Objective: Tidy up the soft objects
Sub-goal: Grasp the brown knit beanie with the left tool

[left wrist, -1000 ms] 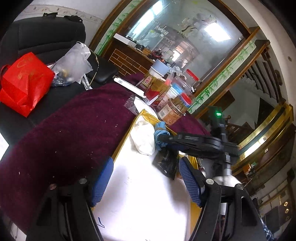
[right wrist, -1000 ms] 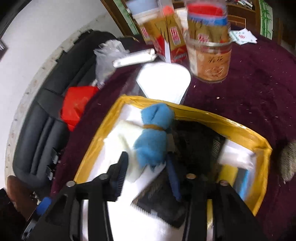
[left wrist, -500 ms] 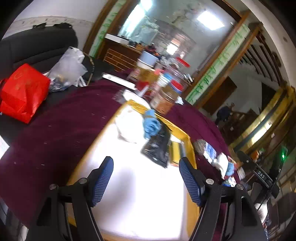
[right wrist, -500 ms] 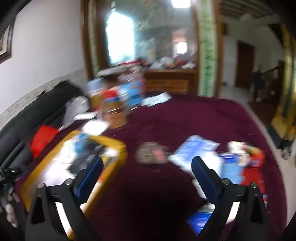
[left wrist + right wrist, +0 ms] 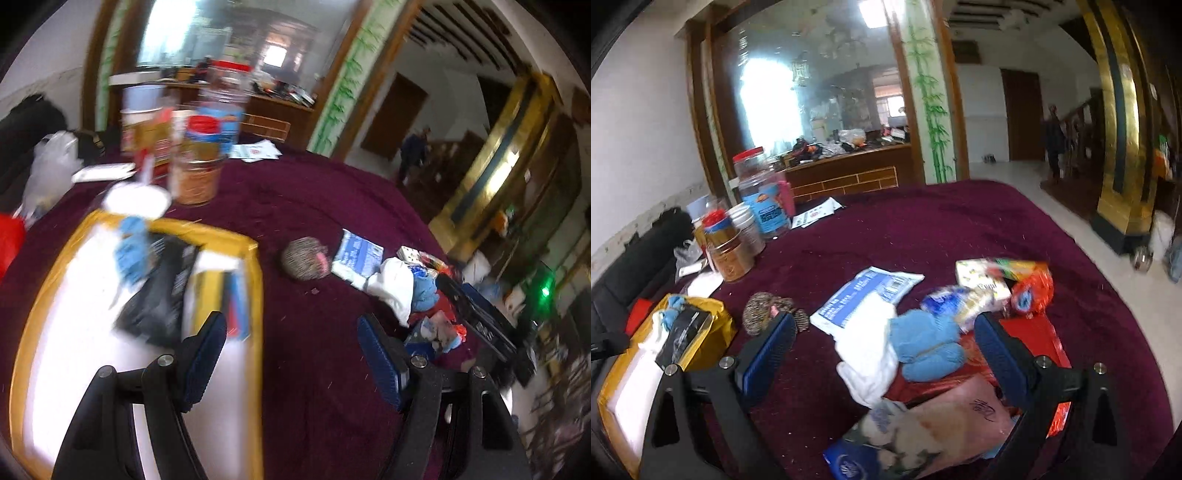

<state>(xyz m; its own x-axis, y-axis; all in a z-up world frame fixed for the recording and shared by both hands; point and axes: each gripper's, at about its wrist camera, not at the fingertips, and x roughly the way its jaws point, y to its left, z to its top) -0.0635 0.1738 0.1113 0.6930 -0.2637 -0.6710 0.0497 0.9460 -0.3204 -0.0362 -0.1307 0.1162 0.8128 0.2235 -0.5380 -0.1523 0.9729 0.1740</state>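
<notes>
As both grippers hover with jaws wide and empty, right gripper faces the blue cloth at twelve o'clock, likely bound for the yellow box.

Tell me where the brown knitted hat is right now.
The brown knitted hat lies on the maroon tablecloth, between the yellow-rimmed tray on its left and the blue-and-white packet on its right.

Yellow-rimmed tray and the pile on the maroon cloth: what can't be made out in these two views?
- Left wrist view: the yellow-rimmed tray and its contents, a blue fuzzy cloth and a black packet, are motion-blurred; print unreadable.
- Right wrist view: the tray's near end is cut off by the left edge and the right hand-held gripper.
- The pink crumpled bag hides what lies beneath it.
</notes>
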